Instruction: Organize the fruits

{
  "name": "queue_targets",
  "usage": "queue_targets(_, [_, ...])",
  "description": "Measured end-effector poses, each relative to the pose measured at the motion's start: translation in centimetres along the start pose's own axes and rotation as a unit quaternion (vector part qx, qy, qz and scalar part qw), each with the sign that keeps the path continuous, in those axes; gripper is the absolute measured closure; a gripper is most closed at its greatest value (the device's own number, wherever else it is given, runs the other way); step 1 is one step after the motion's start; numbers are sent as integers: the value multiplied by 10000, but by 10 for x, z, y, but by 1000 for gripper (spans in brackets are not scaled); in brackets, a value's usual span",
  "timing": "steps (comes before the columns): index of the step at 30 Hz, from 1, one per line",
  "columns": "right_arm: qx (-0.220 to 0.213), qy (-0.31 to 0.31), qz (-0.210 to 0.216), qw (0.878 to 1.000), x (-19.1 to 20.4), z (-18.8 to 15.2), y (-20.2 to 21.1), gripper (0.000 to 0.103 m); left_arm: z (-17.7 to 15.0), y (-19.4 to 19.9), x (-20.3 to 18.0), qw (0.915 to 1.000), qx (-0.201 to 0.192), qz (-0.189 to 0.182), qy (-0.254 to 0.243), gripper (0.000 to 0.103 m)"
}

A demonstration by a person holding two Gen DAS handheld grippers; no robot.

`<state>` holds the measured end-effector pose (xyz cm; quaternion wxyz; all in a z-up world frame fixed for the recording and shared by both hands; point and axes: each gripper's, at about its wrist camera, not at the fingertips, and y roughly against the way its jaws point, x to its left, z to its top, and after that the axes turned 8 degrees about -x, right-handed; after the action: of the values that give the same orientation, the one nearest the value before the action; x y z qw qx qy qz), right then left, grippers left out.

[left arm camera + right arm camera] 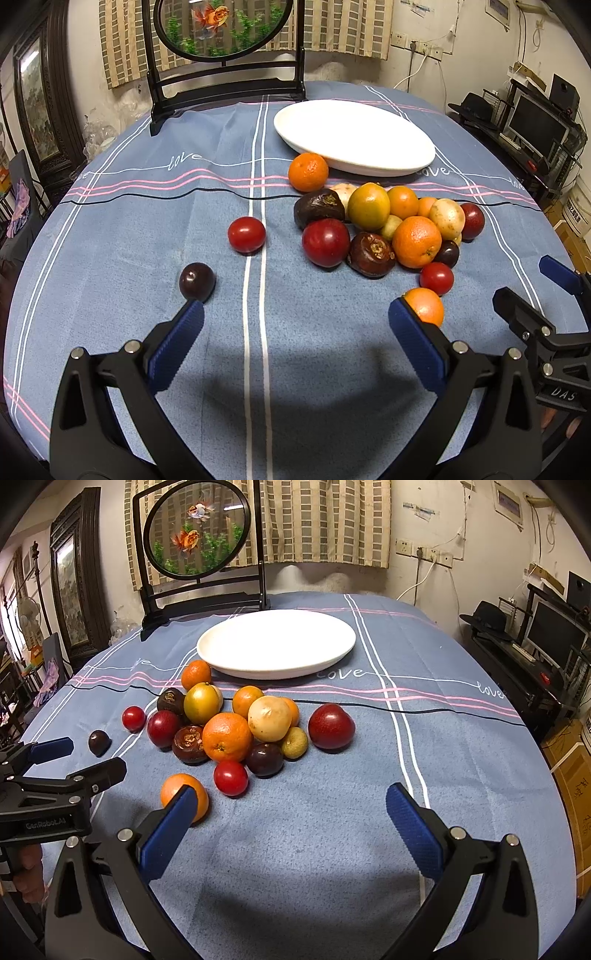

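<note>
Both grippers hover low over the near edge of the desk, which is covered in a blue striped cloth. Neither is holding anything.

Left gripper: jaws spread wide, released. A small dark plum sits just beyond its left fingertip; a lone orange sits right behind its right fingertip, partly hidden by the blue pad. Can't tell if either is touched.

Right gripper: also wide open, nothing between the jaws but bare cloth. The same lone orange is partly behind its left fingertip.

Fruit pile is mid-desk, ahead of both grippers: oranges, red and dark plums, a yellow-green round fruit, a pale one, brown wrinkled ones, all bunched and touching. Strays:
- cherry tomato to the left of the pile, apart
- another cherry tomato at the pile's near edge
- big red plum on the pile's right side, slightly apart in the right wrist view

White plate sits beyond the pile, with no fruit on it. One orange rests just beside its near rim.

A round goldfish screen on a black stand is at the desk's far edge, behind the plate.
</note>
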<state>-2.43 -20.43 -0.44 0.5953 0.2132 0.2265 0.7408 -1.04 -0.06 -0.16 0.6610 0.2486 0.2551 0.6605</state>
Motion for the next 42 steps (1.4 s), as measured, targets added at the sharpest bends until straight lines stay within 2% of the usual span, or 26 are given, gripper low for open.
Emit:
queue_targets(29, [31, -17, 30, 10000, -1, -4, 0, 1, -6, -4, 3, 9999, 81, -36, -49, 2])
queue_targets(34, [78, 120, 86, 9999, -1, -5, -2, 1, -8, -9, 20, 9998, 57, -87, -198, 2])
queue_targets(41, [186, 78, 406, 9990, -2, -7, -9, 1, -1, -42, 47, 9992, 359, -60, -176, 2])
queue_targets(42, [209, 107, 454, 9987, 0, -7, -11, 1, 1, -45, 47, 9991, 367, -58, -197, 5])
